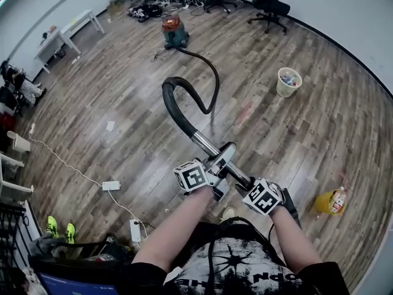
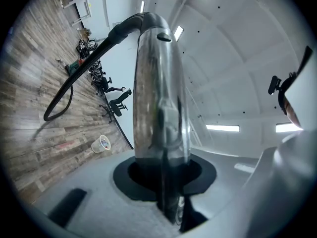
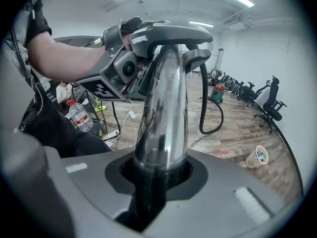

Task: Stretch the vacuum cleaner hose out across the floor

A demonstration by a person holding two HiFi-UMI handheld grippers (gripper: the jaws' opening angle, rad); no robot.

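Observation:
A red and green vacuum cleaner (image 1: pixel 175 32) stands far off on the wooden floor. Its black hose (image 1: pixel 212 82) curves toward me, loops up at a bent black handle (image 1: pixel 175 100) and joins a chrome wand tube (image 1: pixel 206 143). My left gripper (image 1: pixel 220 166) is shut on the tube, which fills the left gripper view as the chrome tube (image 2: pixel 158 93) between the jaws of the left gripper (image 2: pixel 166 182). Just below it on the tube, my right gripper (image 1: pixel 242 182) is shut too. In the right gripper view the chrome tube (image 3: pixel 163 108) rises between the jaws of the right gripper (image 3: pixel 158 177).
A waste basket (image 1: pixel 288 82) stands to the right of the hose. Office chairs (image 1: pixel 270 5) line the far wall, and a white table (image 1: pixel 64 32) is at the far left. A power strip on a white cable (image 1: pixel 110 185) lies at the left, a yellow object (image 1: pixel 328 201) at the right.

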